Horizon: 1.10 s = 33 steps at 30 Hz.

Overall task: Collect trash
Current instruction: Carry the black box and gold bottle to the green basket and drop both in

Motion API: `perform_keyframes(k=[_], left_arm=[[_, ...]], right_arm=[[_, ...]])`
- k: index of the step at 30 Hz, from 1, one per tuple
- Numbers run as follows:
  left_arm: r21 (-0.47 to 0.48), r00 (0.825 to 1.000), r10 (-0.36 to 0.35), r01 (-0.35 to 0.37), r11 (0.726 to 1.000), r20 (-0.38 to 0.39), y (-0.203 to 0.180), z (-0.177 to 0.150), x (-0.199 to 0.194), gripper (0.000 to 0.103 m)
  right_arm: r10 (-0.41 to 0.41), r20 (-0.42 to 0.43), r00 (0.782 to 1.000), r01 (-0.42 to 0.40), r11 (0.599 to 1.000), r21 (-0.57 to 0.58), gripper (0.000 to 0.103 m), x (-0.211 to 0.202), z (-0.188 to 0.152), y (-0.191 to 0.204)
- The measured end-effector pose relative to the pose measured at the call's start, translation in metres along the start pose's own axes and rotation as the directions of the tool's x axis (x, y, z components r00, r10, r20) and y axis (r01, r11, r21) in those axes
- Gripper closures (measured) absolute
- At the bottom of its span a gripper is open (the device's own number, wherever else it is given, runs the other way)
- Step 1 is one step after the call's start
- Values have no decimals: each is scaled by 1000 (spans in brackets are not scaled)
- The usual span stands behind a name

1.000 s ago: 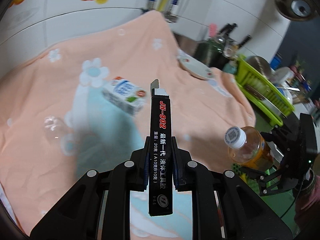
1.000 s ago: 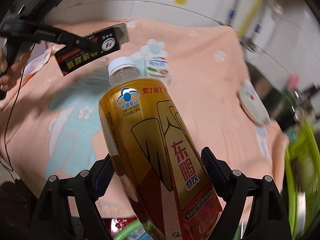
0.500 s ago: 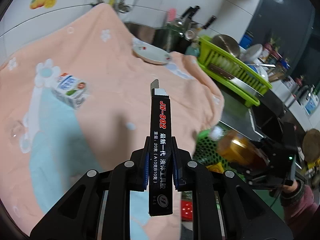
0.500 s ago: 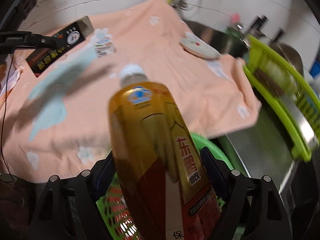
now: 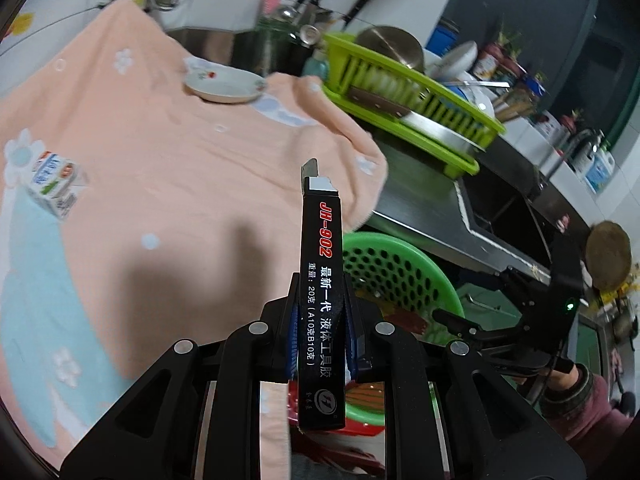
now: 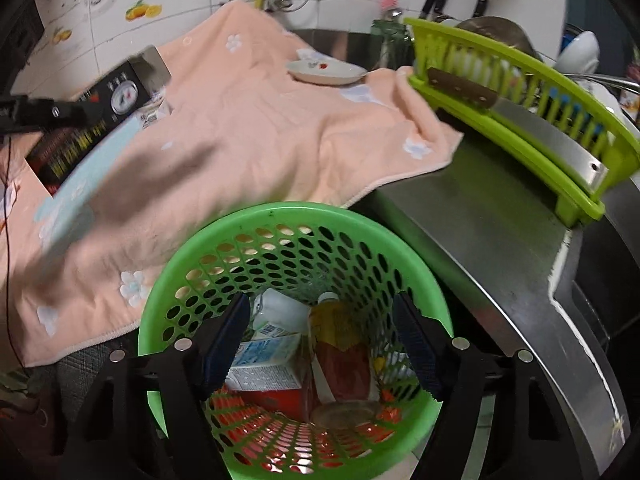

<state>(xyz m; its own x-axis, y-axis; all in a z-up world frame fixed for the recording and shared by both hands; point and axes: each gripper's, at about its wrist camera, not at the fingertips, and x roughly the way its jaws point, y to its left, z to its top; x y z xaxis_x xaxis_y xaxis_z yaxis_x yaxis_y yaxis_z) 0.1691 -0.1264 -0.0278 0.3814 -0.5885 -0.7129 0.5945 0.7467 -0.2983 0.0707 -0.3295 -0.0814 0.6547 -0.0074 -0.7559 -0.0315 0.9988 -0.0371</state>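
Observation:
My left gripper [image 5: 322,308] is shut on a long black glue box [image 5: 322,272], held above the peach towel's edge, close to the green perforated basket [image 5: 400,246]. In the right wrist view my right gripper [image 6: 320,304] hangs over that basket [image 6: 288,210]; its jaws are closing with nothing between them. The amber drink bottle [image 6: 340,352] lies inside the basket beside a milk carton [image 6: 264,364] and a white bottle [image 6: 280,312]. Another small milk carton [image 5: 54,186] lies on the towel at the left. A hand in a dark red sleeve [image 5: 576,388] holds the right gripper.
The peach flowered towel [image 5: 160,152] covers the counter, with a white plate [image 5: 224,86] at its far end. A lime dish rack [image 6: 520,80] with a cleaver [image 6: 532,124] and dishes stands on the steel counter [image 6: 480,240] to the right. The tiled wall lies behind.
My right gripper swung from over the towel to above the basket and let go of the amber bottle, which now lies inside. My left gripper carried the black box rightward toward the basket.

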Motion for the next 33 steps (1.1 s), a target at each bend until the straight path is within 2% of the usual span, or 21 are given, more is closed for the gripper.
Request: perform_keyframes(k=[10,18,20,22,24,33], left_arm=[[27,995,-35,38,999,-97,-33,-15,44,85],[37,990,-47,53,998,-135,-49,-21,64,84],[37,988,-49,55,998,-145,-51,-22,69,80],[43,987,-50,57,997,-151,-53,-23,73,63],[46,988,-48,55,997,-144,-53,-24,72,55],[32,994,-15,19,999,-110,-38,-22,53,55]], right_arm=[[-14,49,999,12,1000,27,28,-26,-20,-6],[-5,65,998,3,999,33,28,-33,-24,-4],[1,70,998,-3,999,32,28,-34,-24,-3],[2,74,997,-4,1000,30,28,-35,-24,-3],[6,77,997,-9,1000,29,28,-35,-24,-3],[38,95,995,-39,999,6,28,-36,-12,11]])
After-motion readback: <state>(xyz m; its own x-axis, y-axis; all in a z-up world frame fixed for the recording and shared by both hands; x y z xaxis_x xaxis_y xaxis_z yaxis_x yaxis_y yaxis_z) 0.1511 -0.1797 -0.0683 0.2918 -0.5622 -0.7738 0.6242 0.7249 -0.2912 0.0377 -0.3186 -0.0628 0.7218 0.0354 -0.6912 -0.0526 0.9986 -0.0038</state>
